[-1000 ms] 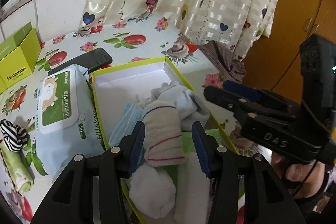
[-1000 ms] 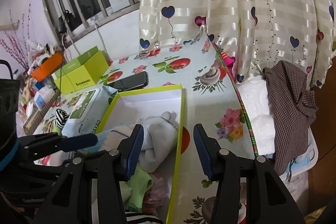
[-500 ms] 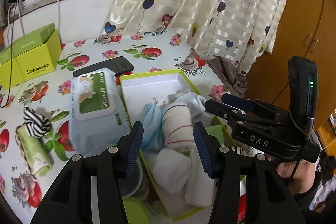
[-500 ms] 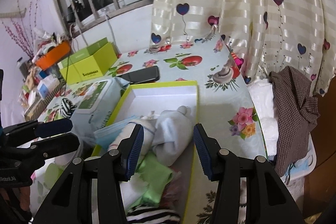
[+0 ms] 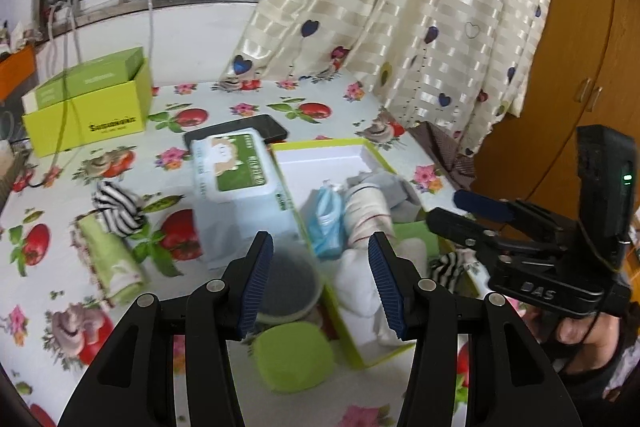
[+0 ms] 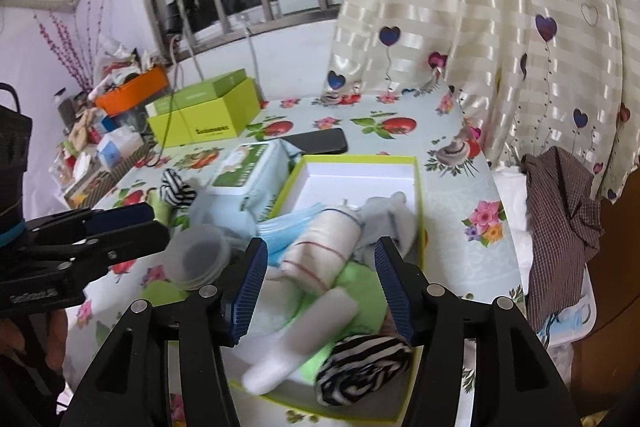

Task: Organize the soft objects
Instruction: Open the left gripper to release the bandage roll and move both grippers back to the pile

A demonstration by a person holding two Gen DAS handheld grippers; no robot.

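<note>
A yellow-green box (image 5: 320, 151) with a white inside holds a cream red-striped sock roll (image 5: 364, 215), a blue face mask (image 5: 328, 219), a grey sock (image 5: 384, 187) and a white sock (image 5: 356, 283). My left gripper (image 5: 320, 255) hovers open above its near left corner, holding nothing. From the right wrist view, the box (image 6: 418, 195) also holds a zebra-striped sock (image 6: 360, 363) and green cloth (image 6: 360, 291). My right gripper (image 6: 320, 267) hangs over the cream roll (image 6: 320, 255), jaws opening, nothing pressed between them. On the table lie another zebra sock (image 5: 116, 211) and a green cloth roll (image 5: 112, 263).
A wet-wipes pack (image 5: 236, 179) lies against the box's left side, with a phone (image 5: 240, 131) behind it. A clear cup (image 5: 288, 279) and a green lid (image 5: 294, 355) sit near me. A lime carton (image 5: 88, 107) stands far left. Brown checked cloth (image 6: 560, 219) hangs right.
Both grippers have drawn back and up from the box, so more of the table shows. The right jaws have widened. The box's contents have not moved.
</note>
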